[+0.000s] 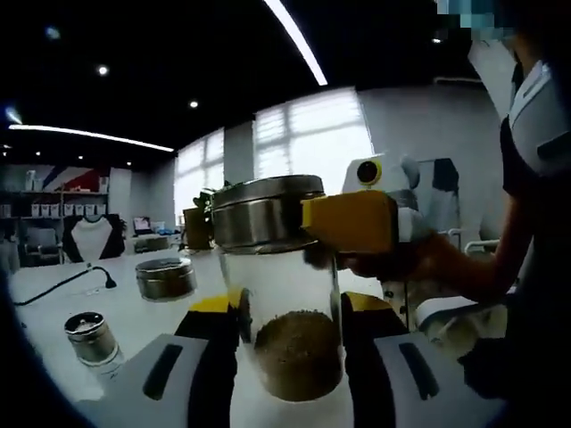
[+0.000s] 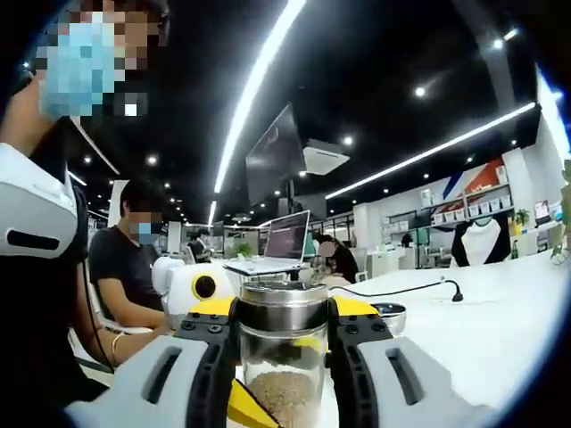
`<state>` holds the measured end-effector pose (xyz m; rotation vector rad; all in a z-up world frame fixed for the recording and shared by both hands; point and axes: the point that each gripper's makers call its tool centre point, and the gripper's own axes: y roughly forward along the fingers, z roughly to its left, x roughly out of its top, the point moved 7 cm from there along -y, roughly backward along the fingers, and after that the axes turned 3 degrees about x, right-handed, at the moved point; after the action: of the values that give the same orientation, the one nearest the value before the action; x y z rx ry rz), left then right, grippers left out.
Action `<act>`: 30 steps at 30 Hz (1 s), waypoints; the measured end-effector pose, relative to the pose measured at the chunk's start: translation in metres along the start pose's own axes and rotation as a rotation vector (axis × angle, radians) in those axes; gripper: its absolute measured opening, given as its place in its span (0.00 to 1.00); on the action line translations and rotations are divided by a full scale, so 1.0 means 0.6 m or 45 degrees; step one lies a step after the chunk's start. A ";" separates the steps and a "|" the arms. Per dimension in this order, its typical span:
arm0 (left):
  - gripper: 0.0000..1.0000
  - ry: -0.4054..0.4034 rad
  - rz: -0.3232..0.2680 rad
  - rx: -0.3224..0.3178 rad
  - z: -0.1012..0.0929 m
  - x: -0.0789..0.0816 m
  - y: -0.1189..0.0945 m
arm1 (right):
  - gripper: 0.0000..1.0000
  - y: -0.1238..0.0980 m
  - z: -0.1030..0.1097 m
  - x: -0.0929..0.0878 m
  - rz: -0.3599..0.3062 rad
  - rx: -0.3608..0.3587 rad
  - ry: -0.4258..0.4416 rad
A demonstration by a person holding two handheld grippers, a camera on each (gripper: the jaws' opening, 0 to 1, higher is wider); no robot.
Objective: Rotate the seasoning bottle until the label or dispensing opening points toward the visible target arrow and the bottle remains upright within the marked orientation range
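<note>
Standing upright on the white table [image 1: 53, 303], seasoning bottle [image 1: 285, 294] — gripped by left gripper [image 1: 290, 334] and right gripper [image 2: 282, 343] jaws

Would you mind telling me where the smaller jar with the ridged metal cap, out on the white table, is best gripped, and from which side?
Take the small jar by its ridged metal cap, coming straight down from above, I'd say. It stands upright and apart from the flat steel tin, and the knurled cap, slightly wider than the glass below, should slip less. The left gripper is now shut on the seasoning bottle.
</note>
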<state>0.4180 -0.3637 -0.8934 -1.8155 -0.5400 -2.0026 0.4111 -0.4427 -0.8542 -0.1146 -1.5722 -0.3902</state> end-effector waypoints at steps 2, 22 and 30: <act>0.47 -0.015 0.002 0.044 0.002 -0.002 0.000 | 0.38 0.003 -0.002 -0.005 -0.003 -0.033 0.027; 0.46 0.135 0.047 0.610 0.013 -0.019 -0.008 | 0.38 0.044 0.010 -0.032 0.130 -0.425 -0.133; 0.46 0.102 0.055 0.694 0.009 -0.022 -0.007 | 0.41 0.057 0.010 -0.037 0.121 -0.503 -0.124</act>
<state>0.4213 -0.3568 -0.9060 -1.3946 -0.9076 -1.6744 0.4171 -0.4053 -0.8701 -0.5173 -1.5616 -0.6245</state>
